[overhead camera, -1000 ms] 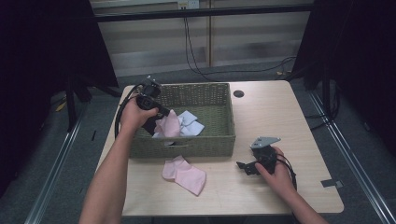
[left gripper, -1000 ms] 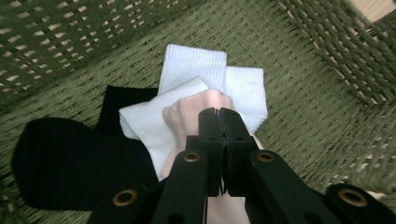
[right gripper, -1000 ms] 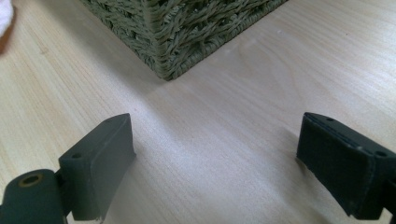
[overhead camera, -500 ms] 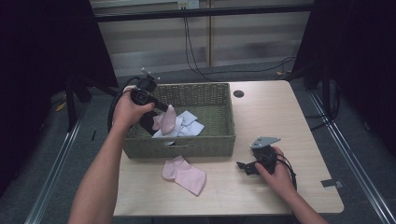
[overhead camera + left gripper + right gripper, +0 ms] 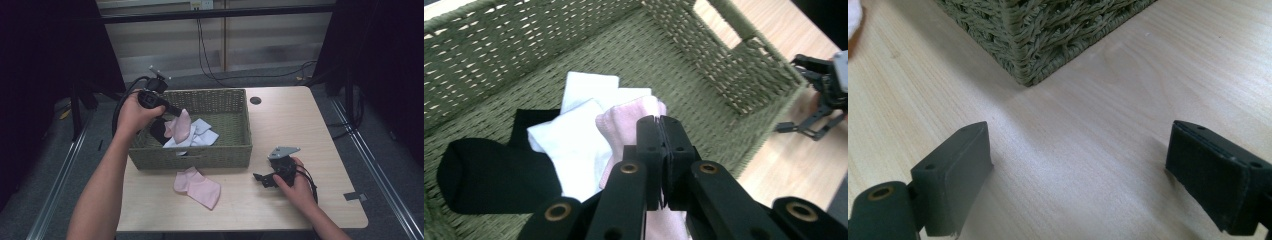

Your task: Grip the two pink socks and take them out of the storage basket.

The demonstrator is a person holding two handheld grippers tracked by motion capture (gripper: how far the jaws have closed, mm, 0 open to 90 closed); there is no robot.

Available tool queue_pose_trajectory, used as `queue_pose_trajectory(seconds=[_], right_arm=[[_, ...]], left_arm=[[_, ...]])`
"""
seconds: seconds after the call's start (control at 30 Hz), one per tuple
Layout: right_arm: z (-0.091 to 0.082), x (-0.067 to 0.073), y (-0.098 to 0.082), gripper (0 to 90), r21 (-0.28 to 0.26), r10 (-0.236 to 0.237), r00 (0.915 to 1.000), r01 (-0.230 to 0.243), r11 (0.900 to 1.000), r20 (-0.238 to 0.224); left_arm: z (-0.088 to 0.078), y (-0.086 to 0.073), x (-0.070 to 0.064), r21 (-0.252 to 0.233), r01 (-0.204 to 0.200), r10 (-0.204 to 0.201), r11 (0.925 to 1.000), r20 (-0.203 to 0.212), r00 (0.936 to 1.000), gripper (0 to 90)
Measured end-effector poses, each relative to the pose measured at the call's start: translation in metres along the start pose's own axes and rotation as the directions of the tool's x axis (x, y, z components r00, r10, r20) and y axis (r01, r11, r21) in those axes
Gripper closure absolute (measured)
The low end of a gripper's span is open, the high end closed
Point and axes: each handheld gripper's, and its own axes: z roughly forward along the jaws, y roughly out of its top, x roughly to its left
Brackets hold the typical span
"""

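In the high view my left gripper (image 5: 171,111) hangs over the left part of the green woven basket (image 5: 215,93), shut on a pink sock (image 5: 181,125) that dangles from it. The left gripper view has the jaws pressed together (image 5: 659,122) on that pink sock (image 5: 624,119). Beneath it lie white socks (image 5: 574,135) and a black sock (image 5: 489,175) on the basket floor. A second pink sock (image 5: 197,186) lies flat on the table in front of the basket. My right gripper (image 5: 262,179) rests on the table at the right, open, nothing between its jaws (image 5: 1078,170).
The basket's corner (image 5: 1038,30) stands just ahead of the right gripper. The wooden table (image 5: 300,125) has a small round hole (image 5: 255,100) at the back. Cables trail on the floor behind, and dark curtains flank both sides.
My left hand has risen with the pink sock, lifting it off the pile in the basket. The right hand has stayed where it was.
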Motion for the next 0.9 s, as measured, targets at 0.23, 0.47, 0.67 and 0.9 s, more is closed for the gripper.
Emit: queue_pose_trajectory(seconds=[0.23,0.47,0.67,0.9], right_arm=[[0.000,0.000,0.000,10.3,0.000,0.000,1.0000,0.000,1.000,0.000],[0.000,0.000,0.000,10.3,-0.001,-0.001,1.0000,0.001,1.000,0.001],[0.000,0.000,0.000,10.3,0.000,0.000,1.0000,0.000,1.000,0.000],[0.000,0.000,0.000,10.3,0.000,0.000,1.0000,0.000,1.000,0.000]], left_arm=[[-0.004,0.000,-0.008,-0.003,-0.020,0.020,0.9998,0.020,0.9996,88.2],[-0.011,0.002,-0.017,-0.021,-0.039,0.040,0.9990,0.051,0.9979,88.2],[-0.014,0.003,-0.027,-0.017,-0.058,0.059,0.9982,0.061,0.9964,88.1],[-0.016,0.003,-0.040,-0.013,-0.090,0.091,0.9958,0.077,0.9929,88.0]])
